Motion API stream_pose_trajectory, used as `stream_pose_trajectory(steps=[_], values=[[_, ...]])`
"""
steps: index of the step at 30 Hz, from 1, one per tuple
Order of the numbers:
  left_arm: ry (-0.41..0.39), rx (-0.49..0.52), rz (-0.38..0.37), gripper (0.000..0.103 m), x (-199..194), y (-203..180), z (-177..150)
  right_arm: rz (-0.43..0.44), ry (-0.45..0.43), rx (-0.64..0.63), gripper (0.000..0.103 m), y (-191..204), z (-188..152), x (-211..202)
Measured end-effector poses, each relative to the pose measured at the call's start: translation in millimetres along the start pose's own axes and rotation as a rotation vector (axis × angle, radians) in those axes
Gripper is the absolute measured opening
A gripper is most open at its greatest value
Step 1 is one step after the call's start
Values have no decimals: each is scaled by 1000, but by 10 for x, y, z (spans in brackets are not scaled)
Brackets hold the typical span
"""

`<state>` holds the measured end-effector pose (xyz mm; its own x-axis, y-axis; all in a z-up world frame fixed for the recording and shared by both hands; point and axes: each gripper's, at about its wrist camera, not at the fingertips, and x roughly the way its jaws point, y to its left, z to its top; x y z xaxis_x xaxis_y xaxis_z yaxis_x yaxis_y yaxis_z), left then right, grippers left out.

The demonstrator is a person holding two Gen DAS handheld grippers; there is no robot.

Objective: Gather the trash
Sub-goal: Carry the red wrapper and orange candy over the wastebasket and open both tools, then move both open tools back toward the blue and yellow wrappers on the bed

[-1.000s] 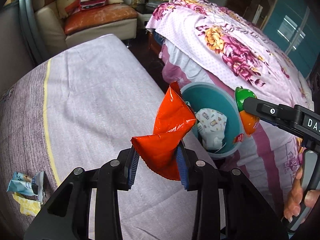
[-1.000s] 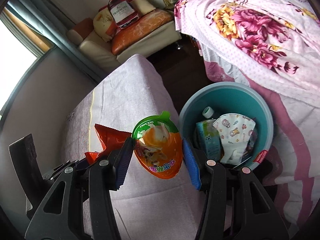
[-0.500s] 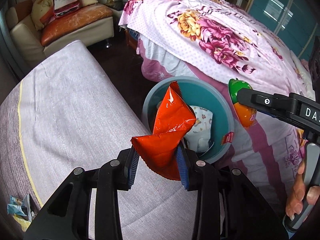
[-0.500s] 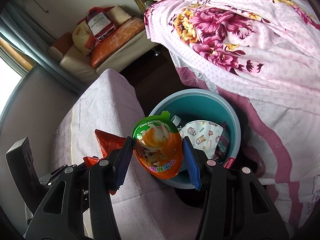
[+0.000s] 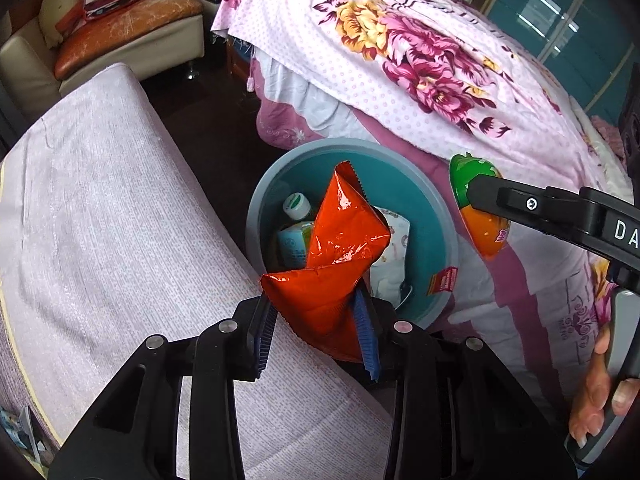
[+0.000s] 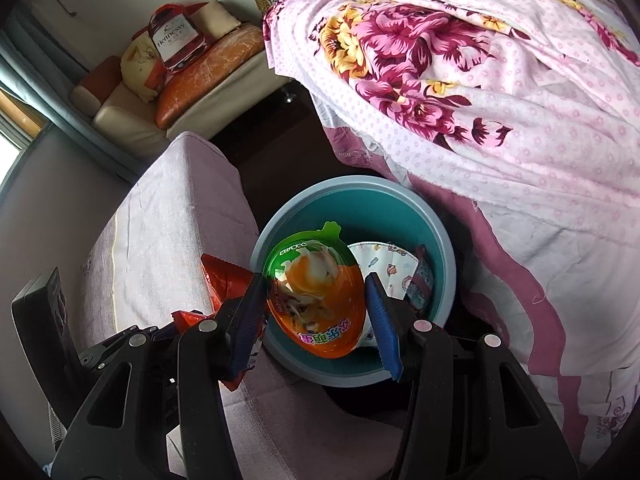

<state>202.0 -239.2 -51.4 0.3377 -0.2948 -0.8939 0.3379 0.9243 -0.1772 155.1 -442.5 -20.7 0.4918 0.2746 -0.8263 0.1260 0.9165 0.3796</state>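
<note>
My left gripper (image 5: pixel 316 332) is shut on a crumpled orange-red snack bag (image 5: pixel 340 248) and holds it over the near rim of the teal trash bin (image 5: pixel 430 200). My right gripper (image 6: pixel 316 312) is shut on an egg-shaped orange and green wrapper (image 6: pixel 316 300), held above the same bin (image 6: pixel 440 240). That wrapper also shows in the left wrist view (image 5: pixel 480 220), just right of the bin. The snack bag shows in the right wrist view (image 6: pixel 224 280) at the left. In the bin lie a printed face mask (image 6: pixel 384 264), a small carton (image 5: pixel 294 244) and a white cap (image 5: pixel 297 206).
A lilac-covered bench (image 5: pixel 100 220) lies to the left of the bin. A bed with a pink floral cover (image 5: pixel 420 60) rises to the right. A sofa with an orange cushion (image 5: pixel 128 24) stands behind. More wrappers (image 5: pixel 20 436) lie at the bench's lower left edge.
Both grippers have moved toward the bin with their trash. The bin now sits straight under the snack bag and under the egg-shaped wrapper.
</note>
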Motion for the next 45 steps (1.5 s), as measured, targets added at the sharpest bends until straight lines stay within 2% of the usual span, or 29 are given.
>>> stream_pose_trajectory(steps=[4, 7, 9, 11, 17, 20, 22, 24, 25, 26, 28, 30, 34, 45], values=[[14, 7, -22, 41, 72, -36, 16, -14, 6, 4, 48, -17, 23, 43], [27, 16, -39, 48, 125, -65, 26, -24, 7, 6, 48, -41, 38, 64], [32, 19, -37, 70, 150, -73, 24, -30, 10, 8, 49, -47, 46, 81], [19, 21, -19, 79, 140, -63, 12, -34, 15, 10, 49, -55, 51, 107], [21, -6, -8, 80, 90, 64, -39, -38, 34, 6, 49, -28, 60, 190], [15, -22, -4, 87, 37, 127, -83, -42, 45, 1, 49, 2, 58, 238], [5, -31, -1, 88, -7, 165, -107, -46, 49, -2, 49, 28, 49, 248], [2, -39, -4, 88, -51, 196, -123, -47, 56, 2, 56, 42, 41, 268], [1, -41, -6, 88, -70, 202, -131, -48, 59, 3, 67, 53, 31, 273], [-1, -44, -7, 89, -96, 216, -142, -49, 60, 3, 72, 67, 23, 279], [-7, -45, -5, 90, -142, 237, -166, -54, 73, 2, 72, 86, 0, 293], [-11, -48, 0, 90, -191, 264, -203, -60, 86, 7, 76, 112, -15, 301], [-17, -70, -5, 90, -278, 352, -276, -83, 107, 1, 77, 189, -88, 296], [-36, -130, 1, 91, -528, 583, -546, -77, 133, -28, 78, 397, -289, 252]])
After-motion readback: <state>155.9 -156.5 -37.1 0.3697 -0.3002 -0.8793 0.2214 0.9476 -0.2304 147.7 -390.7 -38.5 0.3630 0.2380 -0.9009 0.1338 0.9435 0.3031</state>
